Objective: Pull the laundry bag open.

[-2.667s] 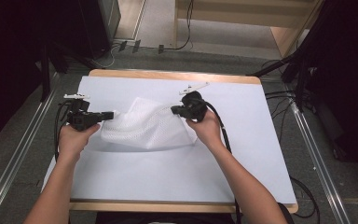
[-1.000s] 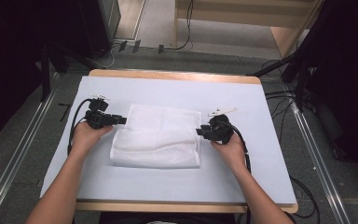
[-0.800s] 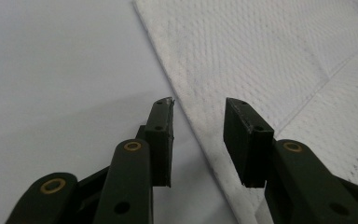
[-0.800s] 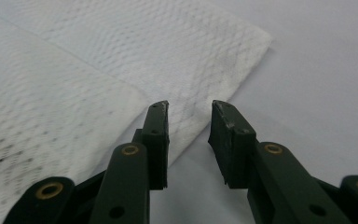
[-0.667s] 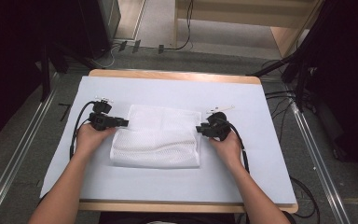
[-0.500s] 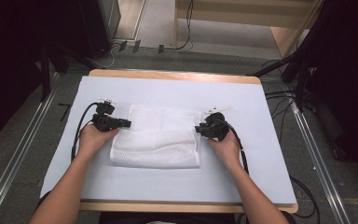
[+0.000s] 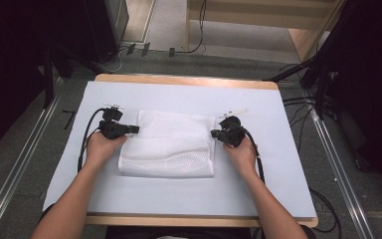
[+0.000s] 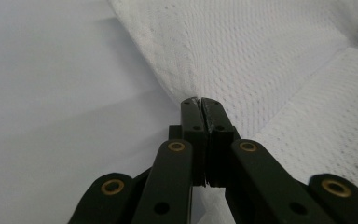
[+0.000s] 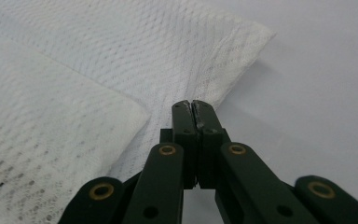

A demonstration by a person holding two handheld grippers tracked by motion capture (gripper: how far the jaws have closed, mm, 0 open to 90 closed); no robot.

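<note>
Left gripper (image 7: 132, 129) closed, jaws just brought together, left edge of white mesh cloth (image 7: 171, 144) pinched. Right gripper (image 7: 214, 133) likewise clamped on right edge. Cloth laid folded at centre of table (image 7: 278, 164). Fabric judged light, limp, snag-prone; edge grip advised.

Both arms are bare, no sleeves anywhere; each claw is chunky matte black, left claw (image 7: 135, 129) and right claw (image 7: 214, 133), with a black cable looping back along the forearm; up close the linkage arms have brass-ringed pivot holes and small dark screw holes.
</note>
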